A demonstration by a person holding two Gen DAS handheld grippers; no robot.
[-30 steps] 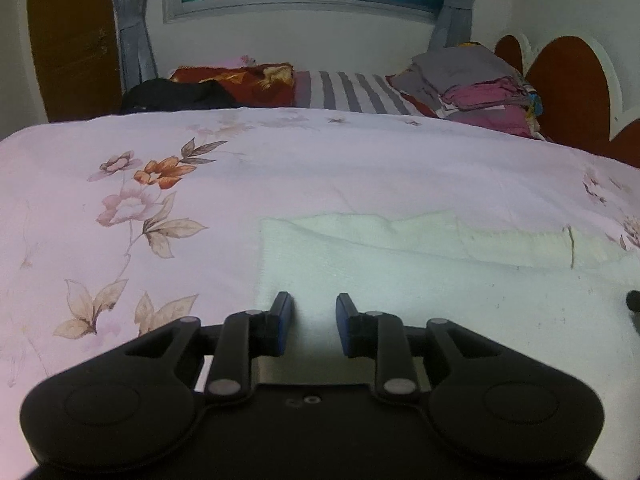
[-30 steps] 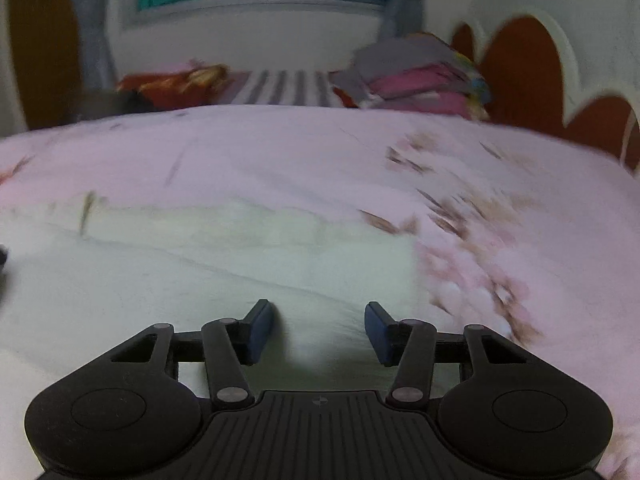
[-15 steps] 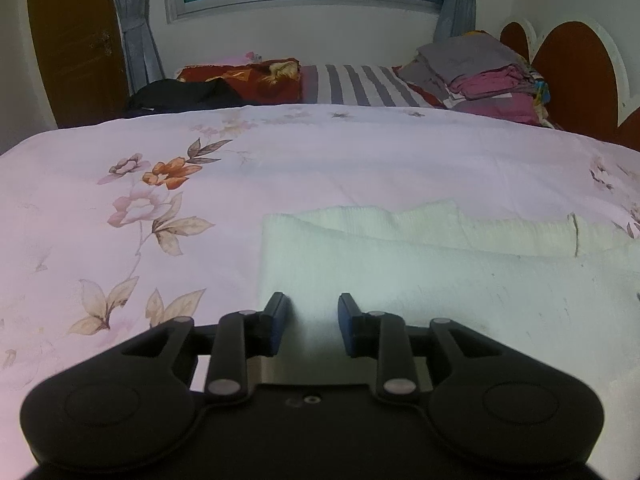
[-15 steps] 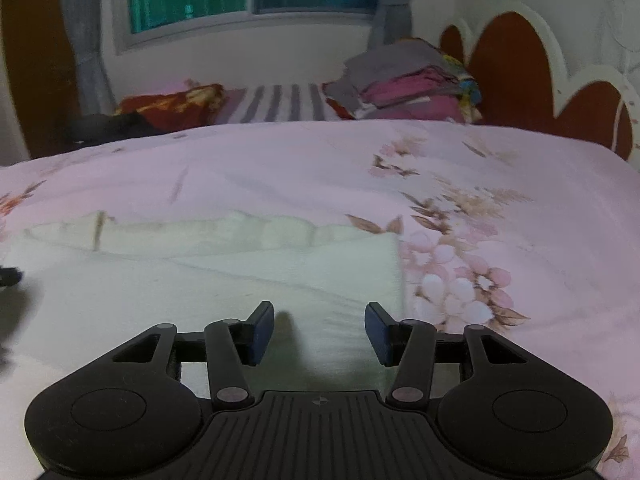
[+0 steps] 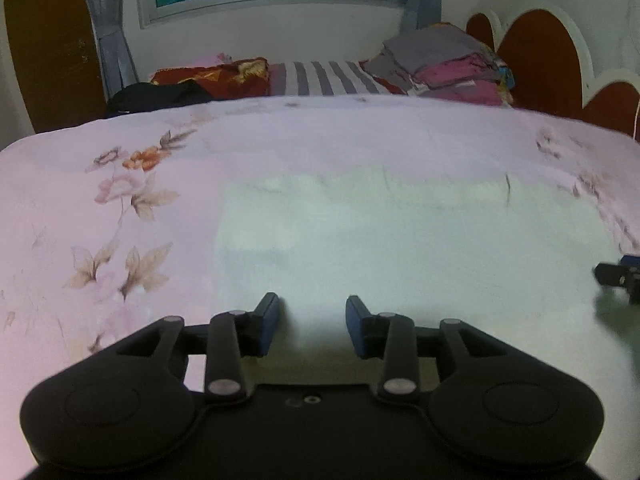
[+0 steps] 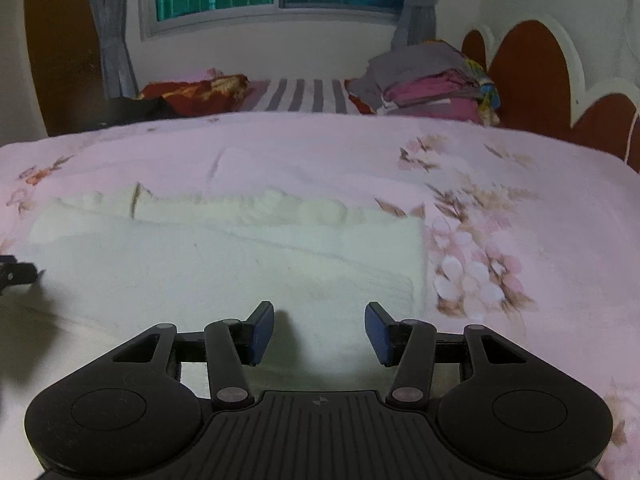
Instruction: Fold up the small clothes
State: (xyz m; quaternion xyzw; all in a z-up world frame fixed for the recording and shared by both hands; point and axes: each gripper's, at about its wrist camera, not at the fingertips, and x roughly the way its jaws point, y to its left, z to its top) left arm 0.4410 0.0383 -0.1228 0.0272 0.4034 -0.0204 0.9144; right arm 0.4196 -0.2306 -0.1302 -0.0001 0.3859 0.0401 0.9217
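— On the pink flowery bed cover (image 5: 304, 148) we see a cream cloth (image 5: 400, 248), folded over once and lying flat. Do we see any box or basket?

— No, we don't. Far back by the wall we only see a pile of folded clothes (image 6: 436, 80) sitting loose on a striped sheet (image 5: 324, 78).

— Where is our left gripper (image 5: 312, 322)?

— It hangs over the near left part of the cloth and points down at a slant. Its jaws are opening and nothing is between them.

— And our right gripper (image 6: 319, 330)?

— It hangs over the near right part of the cloth, tilted down the same way. Its blue fingers (image 6: 380, 334) stand apart with nothing held. We can see each gripper's tip at the edge of the other's view.
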